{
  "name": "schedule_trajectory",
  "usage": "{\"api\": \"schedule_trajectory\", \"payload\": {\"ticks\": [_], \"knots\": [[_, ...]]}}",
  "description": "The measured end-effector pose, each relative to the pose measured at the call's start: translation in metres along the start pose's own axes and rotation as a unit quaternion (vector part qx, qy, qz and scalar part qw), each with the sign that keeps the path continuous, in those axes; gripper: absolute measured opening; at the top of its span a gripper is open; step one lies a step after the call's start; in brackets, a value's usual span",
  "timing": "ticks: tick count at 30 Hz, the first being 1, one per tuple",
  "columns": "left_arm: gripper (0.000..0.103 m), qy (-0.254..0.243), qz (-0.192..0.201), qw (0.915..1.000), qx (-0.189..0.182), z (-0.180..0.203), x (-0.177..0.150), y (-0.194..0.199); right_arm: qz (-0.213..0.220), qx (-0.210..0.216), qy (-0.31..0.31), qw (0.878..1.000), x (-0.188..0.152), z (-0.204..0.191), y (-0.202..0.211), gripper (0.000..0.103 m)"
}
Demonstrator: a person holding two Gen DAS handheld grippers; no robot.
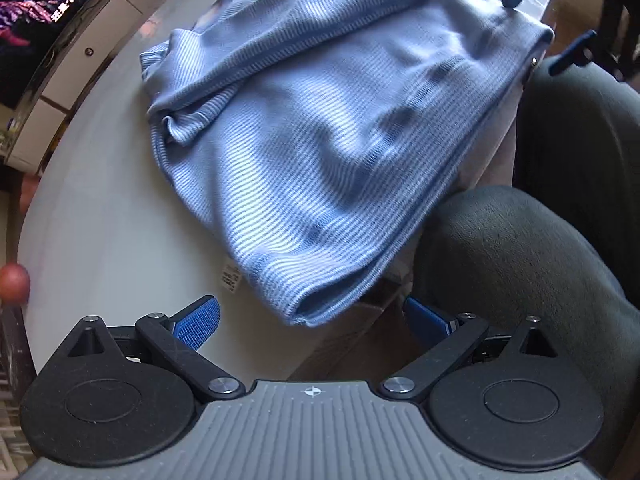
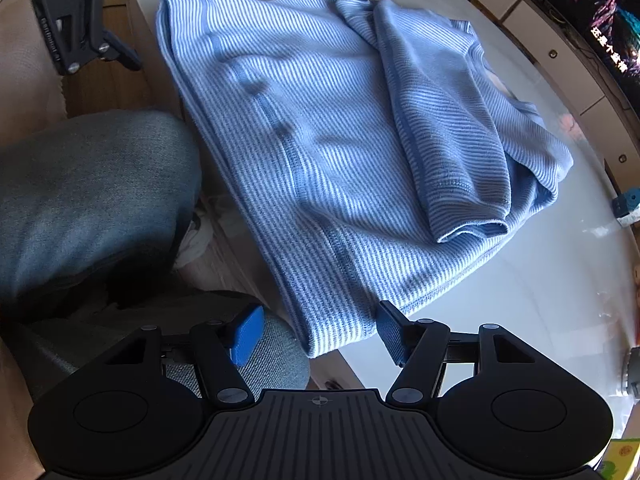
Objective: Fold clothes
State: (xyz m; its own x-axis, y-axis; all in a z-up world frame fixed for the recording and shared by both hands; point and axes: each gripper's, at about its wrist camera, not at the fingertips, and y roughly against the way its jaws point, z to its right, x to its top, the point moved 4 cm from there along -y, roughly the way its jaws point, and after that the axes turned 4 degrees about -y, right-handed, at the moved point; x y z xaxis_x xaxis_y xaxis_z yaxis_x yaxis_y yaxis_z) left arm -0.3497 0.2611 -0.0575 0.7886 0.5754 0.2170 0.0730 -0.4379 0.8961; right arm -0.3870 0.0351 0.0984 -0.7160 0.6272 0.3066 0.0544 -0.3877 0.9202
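A light blue striped knit top lies on the white table, with a sleeve folded across its body. Its hem hangs slightly over the near table edge. In the right wrist view the same top shows the folded sleeve on its right half. My left gripper is open and empty, just short of the hem corner. My right gripper is open and empty, its jaws either side of the other hem corner without touching it. Each gripper also shows in the other's view: the right, the left.
The person's knees in grey trousers press against the table's near edge, also in the right wrist view. A lit TV screen and a white cabinet stand beyond the table. Small objects sit at the table's far right.
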Motion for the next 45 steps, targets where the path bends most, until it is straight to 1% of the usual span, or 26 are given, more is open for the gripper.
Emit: {"api": "schedule_trajectory", "payload": {"ticks": [1,3,4,6,7,9,10,11,12,13,14,18,22,25,30,37,39,41,42,43,45], "knots": [[0.099,-0.001,0.006,1.0000,0.007,0.000,0.000,-0.001,0.000,0.001,0.000,1.000,0.000,0.000,-0.001,0.063],[0.099,-0.011,0.014,0.9998,0.011,0.002,-0.001,-0.001,0.000,0.000,0.002,1.000,0.000,0.001,-0.003,0.058],[0.097,-0.016,0.018,0.9996,0.012,0.003,-0.001,-0.001,0.001,0.000,0.003,1.000,0.000,0.002,-0.003,0.057],[0.097,-0.025,0.027,0.9992,0.016,0.004,-0.001,0.000,0.004,0.000,0.005,1.000,0.000,0.003,-0.003,0.052],[0.096,-0.028,0.033,0.9989,0.019,0.003,-0.001,0.001,0.006,0.000,0.005,1.000,0.000,0.003,-0.003,0.052],[0.093,-0.033,0.047,0.9981,0.023,0.001,-0.001,0.003,0.008,-0.001,0.005,1.000,0.000,0.004,-0.001,0.046],[0.090,-0.039,0.053,0.9976,0.021,0.001,-0.002,0.004,0.010,0.000,0.004,1.000,-0.001,0.006,-0.001,0.046],[0.082,-0.046,0.057,0.9971,0.020,0.001,-0.003,0.004,0.011,0.002,0.001,1.000,-0.001,0.007,0.000,0.046],[0.077,-0.059,0.058,0.9964,0.019,0.002,-0.005,0.003,0.011,0.004,-0.002,1.000,-0.001,0.009,0.001,0.046],[0.070,-0.071,0.057,0.9956,0.019,0.004,-0.007,0.003,0.013,0.005,-0.004,1.000,-0.001,0.009,0.003,0.046],[0.069,-0.086,0.059,0.9943,0.023,0.008,-0.009,0.003,0.015,0.006,-0.004,1.000,0.000,0.009,0.004,0.046],[0.069,-0.132,0.069,0.9880,0.043,0.017,-0.014,0.002,0.025,0.009,0.000,1.000,0.004,0.008,0.010,0.044],[0.069,-0.164,0.069,0.9823,0.059,0.021,-0.016,0.002,0.026,0.016,0.021,0.999,0.008,0.007,0.012,0.044],[0.069,-0.193,0.071,0.9756,0.077,0.024,-0.017,0.006,0.026,0.024,0.033,0.999,0.007,0.009,0.013,0.044],[0.070,-0.216,0.080,0.9692,0.087,0.022,-0.018,0.013,0.023,0.034,0.053,0.998,0.004,0.006,0.015,0.044],[0.071,-0.216,0.087,0.9697,0.074,0.028,-0.014,0.004,0.009,0.031,0.068,0.997,0.004,-0.004,0.002,0.045],[0.069,-0.209,0.088,0.9717,0.066,0.027,-0.012,0.005,0.005,0.026,0.073,0.997,0.004,-0.008,-0.002,0.046],[0.062,-0.200,0.078,0.9752,0.054,0.024,-0.010,0.003,0.003,0.020,0.076,0.997,0.003,-0.010,-0.005,0.046],[0.051,-0.194,0.067,0.9777,0.046,0.022,-0.010,0.002,0.002,0.016,0.076,0.997,0.003,-0.011,-0.006,0.047],[0.047,-0.185,0.062,0.9800,0.037,0.020,-0.009,0.001,0.002,0.013,0.075,0.997,0.003,-0.012,-0.007,0.047],[0.044,-0.168,0.057,0.9840,0.019,0.016,-0.008,0.002,0.000,0.006,0.072,0.997,0.004,-0.013,-0.008,0.047]]}}
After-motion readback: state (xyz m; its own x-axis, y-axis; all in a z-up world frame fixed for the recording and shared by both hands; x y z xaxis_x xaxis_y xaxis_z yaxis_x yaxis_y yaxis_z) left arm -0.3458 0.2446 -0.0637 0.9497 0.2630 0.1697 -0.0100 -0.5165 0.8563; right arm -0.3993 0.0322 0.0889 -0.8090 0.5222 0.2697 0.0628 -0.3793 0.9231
